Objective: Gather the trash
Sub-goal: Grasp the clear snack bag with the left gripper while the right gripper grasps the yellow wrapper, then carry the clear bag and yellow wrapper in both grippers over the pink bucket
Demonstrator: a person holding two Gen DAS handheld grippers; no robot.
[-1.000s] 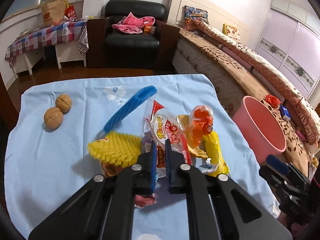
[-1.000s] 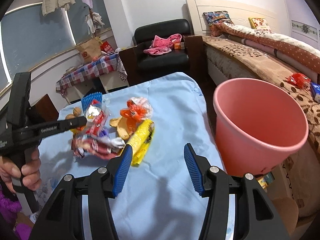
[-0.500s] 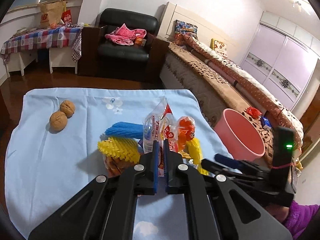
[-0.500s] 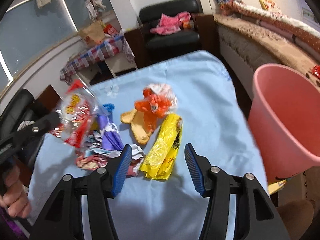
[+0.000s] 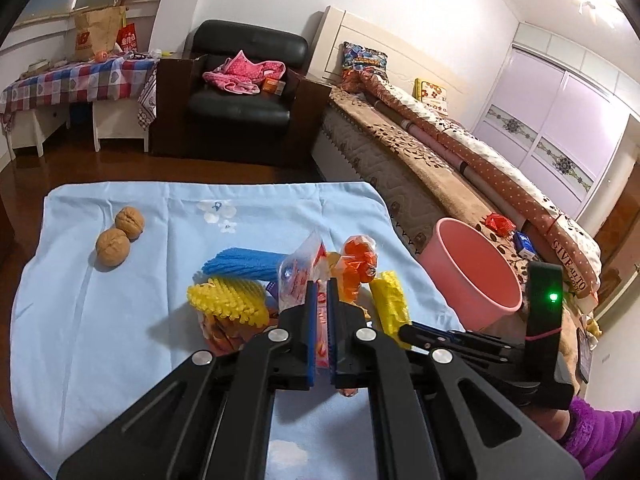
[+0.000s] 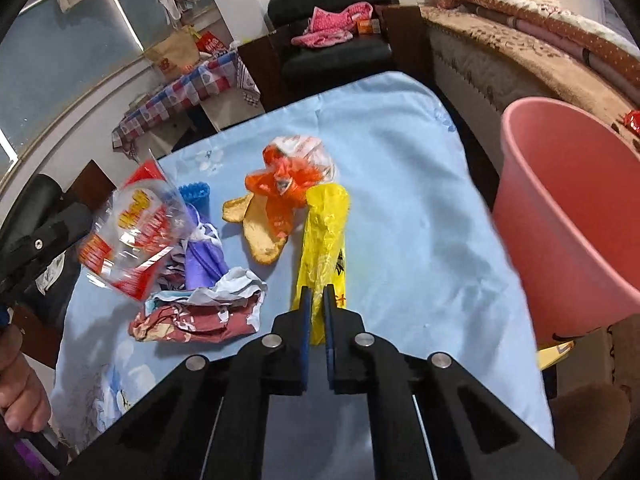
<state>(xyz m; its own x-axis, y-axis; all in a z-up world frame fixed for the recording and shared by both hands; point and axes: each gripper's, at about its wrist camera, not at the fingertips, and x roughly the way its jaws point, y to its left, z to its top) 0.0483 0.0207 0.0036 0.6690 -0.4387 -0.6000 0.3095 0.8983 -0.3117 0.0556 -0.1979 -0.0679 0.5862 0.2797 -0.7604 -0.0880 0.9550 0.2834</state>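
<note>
We record a light blue cloth (image 6: 400, 168) spread over the table, and take it as our landmark. Near its middle lies the trash: an orange wrapper (image 6: 286, 184), a tan peel (image 6: 260, 236) just beside it, a purple bag (image 6: 204, 256), and a crumpled red-and-white wrapper (image 6: 196, 316) toward the cloth's near edge. Our left gripper (image 5: 321, 292) is clamped on a clear snack bag with red and yellow print (image 6: 134, 236), held lifted above the cloth's left part. Our right gripper (image 6: 316, 300) is pinched on the near end of a yellow plastic bag (image 6: 324, 232), which lies stretched along the cloth's centre. A yellow foam net (image 5: 228, 302) and a blue foam net (image 5: 240, 264) rest behind the held bag; two walnuts (image 5: 120, 236), touching, sit at the cloth's far left. A pink bucket (image 6: 568, 216) stands just off the cloth's right edge.
</note>
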